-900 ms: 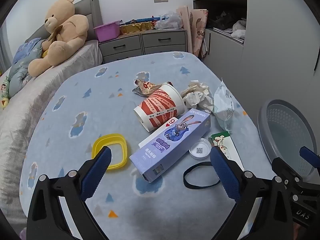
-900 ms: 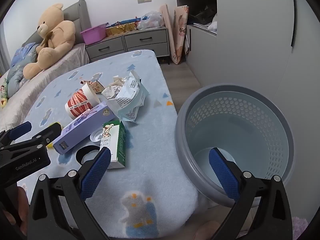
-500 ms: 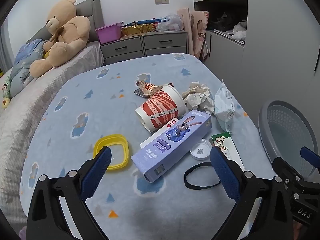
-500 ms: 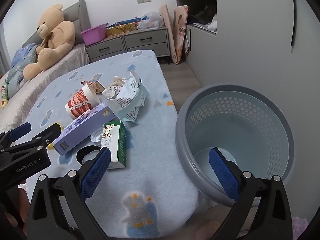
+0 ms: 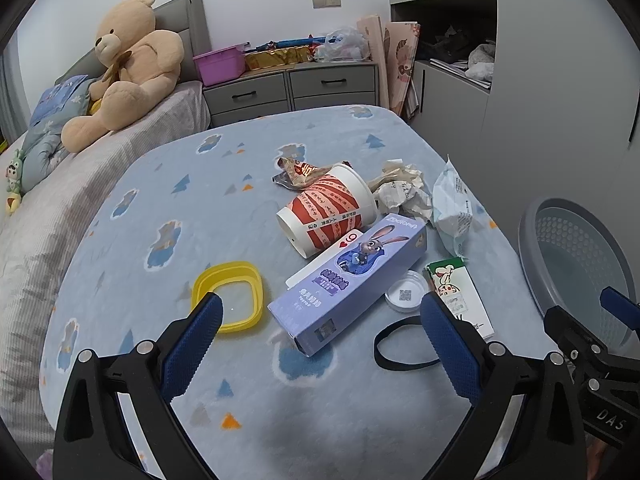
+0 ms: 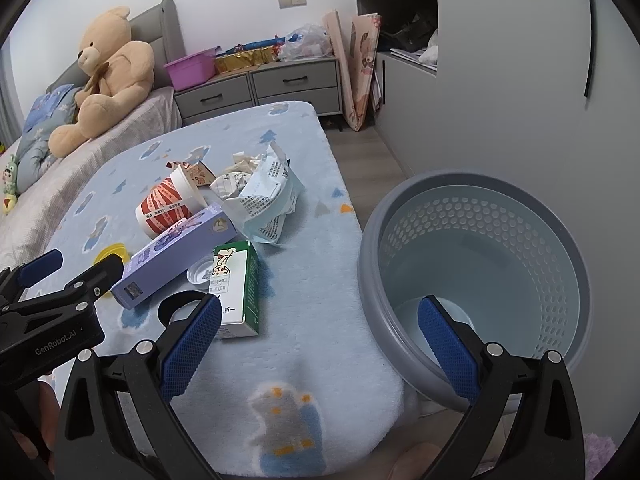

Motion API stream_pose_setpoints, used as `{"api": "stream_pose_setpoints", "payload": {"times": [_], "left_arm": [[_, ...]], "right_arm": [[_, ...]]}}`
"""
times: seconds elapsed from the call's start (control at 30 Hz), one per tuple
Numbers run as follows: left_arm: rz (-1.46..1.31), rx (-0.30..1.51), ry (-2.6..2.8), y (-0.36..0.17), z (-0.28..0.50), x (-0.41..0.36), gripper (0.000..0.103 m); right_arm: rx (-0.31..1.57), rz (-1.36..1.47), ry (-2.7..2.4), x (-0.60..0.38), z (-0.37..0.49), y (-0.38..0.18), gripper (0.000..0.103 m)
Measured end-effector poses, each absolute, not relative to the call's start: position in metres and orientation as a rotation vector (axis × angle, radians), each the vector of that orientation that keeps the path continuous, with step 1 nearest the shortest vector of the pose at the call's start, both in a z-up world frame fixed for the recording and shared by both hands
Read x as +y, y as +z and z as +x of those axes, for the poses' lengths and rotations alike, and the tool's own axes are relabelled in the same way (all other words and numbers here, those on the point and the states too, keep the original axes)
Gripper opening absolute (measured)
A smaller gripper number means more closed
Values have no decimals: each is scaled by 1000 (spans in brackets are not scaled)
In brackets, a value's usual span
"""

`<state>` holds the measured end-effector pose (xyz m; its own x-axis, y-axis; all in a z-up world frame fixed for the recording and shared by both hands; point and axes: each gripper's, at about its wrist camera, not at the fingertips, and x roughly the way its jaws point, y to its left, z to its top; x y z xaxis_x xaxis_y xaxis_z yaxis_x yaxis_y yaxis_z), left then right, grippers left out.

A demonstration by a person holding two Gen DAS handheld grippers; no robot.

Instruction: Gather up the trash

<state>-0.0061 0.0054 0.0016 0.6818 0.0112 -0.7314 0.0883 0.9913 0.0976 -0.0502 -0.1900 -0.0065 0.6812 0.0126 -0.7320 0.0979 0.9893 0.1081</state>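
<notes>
Trash lies in a cluster on the blue blanket: a red-and-white paper cup (image 5: 326, 210) on its side, a purple carton (image 5: 352, 276), crumpled paper (image 5: 400, 192), a white wrapper (image 5: 452, 208), a green-and-white milk box (image 6: 236, 288), a clear lid (image 5: 405, 291), a black band (image 5: 400, 346) and a yellow ring (image 5: 228, 294). My left gripper (image 5: 320, 344) hovers open just short of the purple carton. My right gripper (image 6: 320, 344) is open above the blanket's near corner, between the milk box and the grey perforated bin (image 6: 480, 280). Neither holds anything.
A teddy bear (image 5: 124, 68) sits on the bed by the headboard. Grey drawers (image 5: 292, 84) with a purple tub and clutter stand behind the bed. The bin stands on the floor beside the bed's right edge, near a grey wall cabinet (image 6: 480, 80).
The left wrist view has shifted slightly, the trash sitting a touch lower and further right in frame. Both grippers stay open; no object has moved.
</notes>
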Motion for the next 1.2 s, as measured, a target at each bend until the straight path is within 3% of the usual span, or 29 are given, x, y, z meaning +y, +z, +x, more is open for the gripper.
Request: {"api": "stream_pose_setpoints", "payload": {"times": [1.2], "left_arm": [[123,805,-21,2,-12,15,95]], "right_arm": [[812,157,-41,-187,-52,-4,97]]}}
